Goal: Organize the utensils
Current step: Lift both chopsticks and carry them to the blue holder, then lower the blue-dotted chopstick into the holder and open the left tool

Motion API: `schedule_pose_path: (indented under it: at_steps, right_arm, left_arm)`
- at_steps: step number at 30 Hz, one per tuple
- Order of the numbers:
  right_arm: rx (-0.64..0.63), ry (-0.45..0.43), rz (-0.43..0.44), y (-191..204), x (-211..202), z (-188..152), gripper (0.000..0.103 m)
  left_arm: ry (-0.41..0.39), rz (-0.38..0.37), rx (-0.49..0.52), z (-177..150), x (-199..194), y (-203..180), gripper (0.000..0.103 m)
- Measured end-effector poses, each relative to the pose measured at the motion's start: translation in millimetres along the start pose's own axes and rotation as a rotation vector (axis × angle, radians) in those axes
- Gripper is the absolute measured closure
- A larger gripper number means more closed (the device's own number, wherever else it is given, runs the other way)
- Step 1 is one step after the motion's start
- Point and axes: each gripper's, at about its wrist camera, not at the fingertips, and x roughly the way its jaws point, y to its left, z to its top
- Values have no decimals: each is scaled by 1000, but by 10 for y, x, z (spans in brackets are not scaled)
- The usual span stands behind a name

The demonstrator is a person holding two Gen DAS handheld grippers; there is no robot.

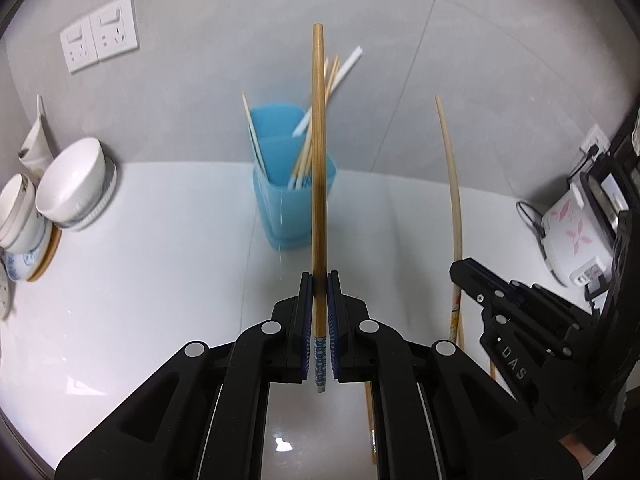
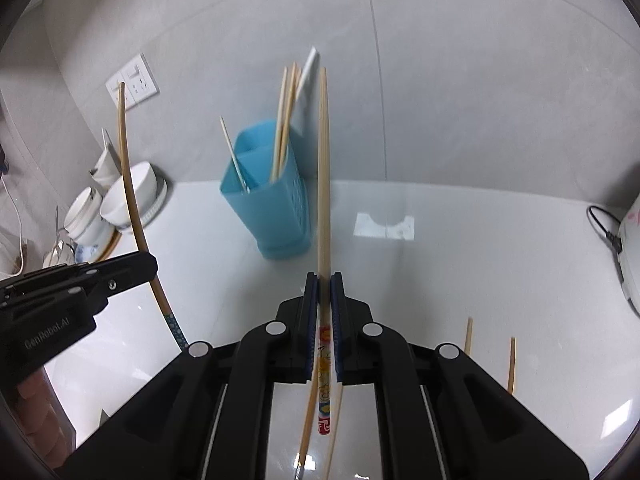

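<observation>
The left gripper (image 1: 319, 280) was clamped on a brown chopstick (image 1: 319, 152); the right gripper (image 2: 324, 280) pinched a pale chopstick (image 2: 324, 168); both hung short of the blue holder (image 1: 294, 200). The likely fault: each stick was gripped low, so its long end could pivot, strike the rim or the chopsticks already inside, and slip loose.

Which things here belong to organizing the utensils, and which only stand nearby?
Job:
left gripper holding brown chopstick
right gripper holding pale chopstick
blue holder
loose chopsticks on counter

Nearby:
white bowls
rice cooker
wall sockets
</observation>
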Motion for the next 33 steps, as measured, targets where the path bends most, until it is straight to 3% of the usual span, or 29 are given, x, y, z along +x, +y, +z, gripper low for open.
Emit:
schedule_pose_path:
  at_steps: [16,33]
  right_arm:
    - [-7,-120,10,114,-124,452,97]
    - [10,-212,23,178,-150,871,97]
  left_arm:
    - [-84,-4,-34,648,-250,150,96]
    - [-163,-13,-14,1231,-377,41,96]
